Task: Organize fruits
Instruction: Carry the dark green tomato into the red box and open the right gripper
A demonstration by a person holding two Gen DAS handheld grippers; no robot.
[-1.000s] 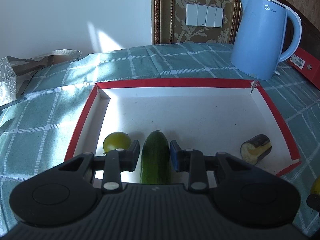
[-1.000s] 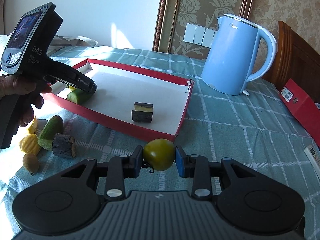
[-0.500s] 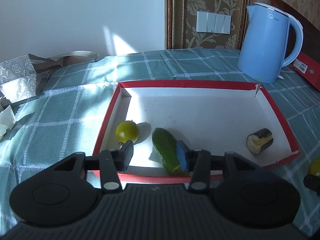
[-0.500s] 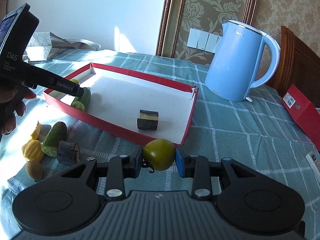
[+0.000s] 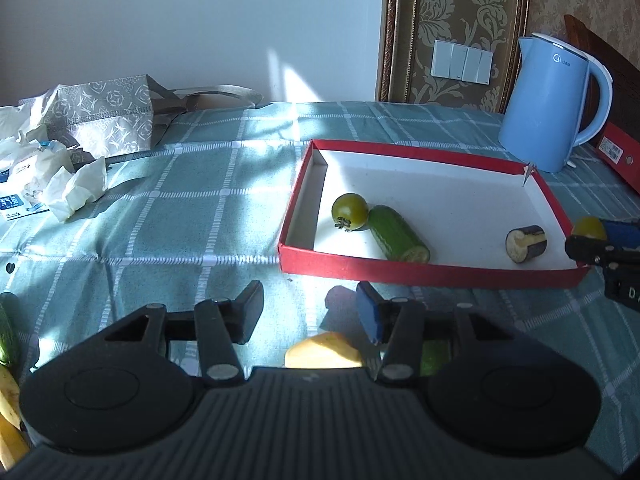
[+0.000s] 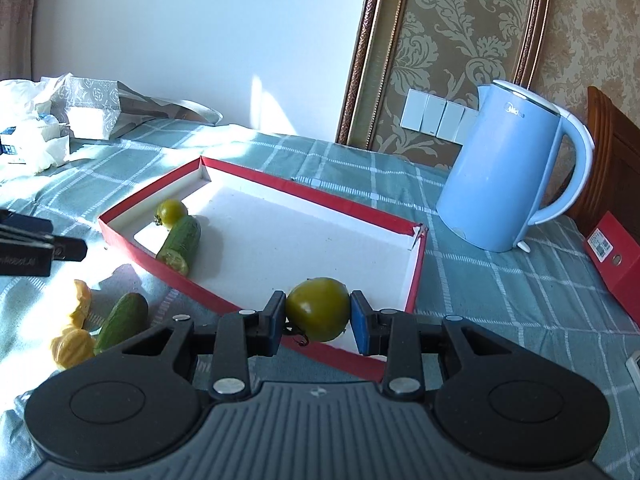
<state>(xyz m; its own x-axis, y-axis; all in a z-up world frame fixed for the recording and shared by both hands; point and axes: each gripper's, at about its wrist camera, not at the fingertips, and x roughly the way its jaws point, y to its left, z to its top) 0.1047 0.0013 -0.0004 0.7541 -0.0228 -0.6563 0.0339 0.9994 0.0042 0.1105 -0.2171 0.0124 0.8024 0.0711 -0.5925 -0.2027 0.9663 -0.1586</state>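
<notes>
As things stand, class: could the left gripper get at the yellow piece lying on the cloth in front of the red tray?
Probably yes. The left gripper holds nothing, its jaws are opening, and the yellow piece lies on the cloth just below them with nothing between. The red tray sits farther off, out of the way.

Sunlight falls across a white wall (image 5: 200, 20), gold damask wallpaper (image 6: 460, 20) and the checked teal tablecloth (image 5: 180, 220).

Left gripper (image 5: 310, 312) jaws opening, nothing between. Ahead, right: red-rimmed tray (image 5: 420, 270) holding green tomato (image 5: 350, 211) touching cucumber piece (image 5: 396, 233); eggplant chunk (image 5: 526, 243) apart.
</notes>
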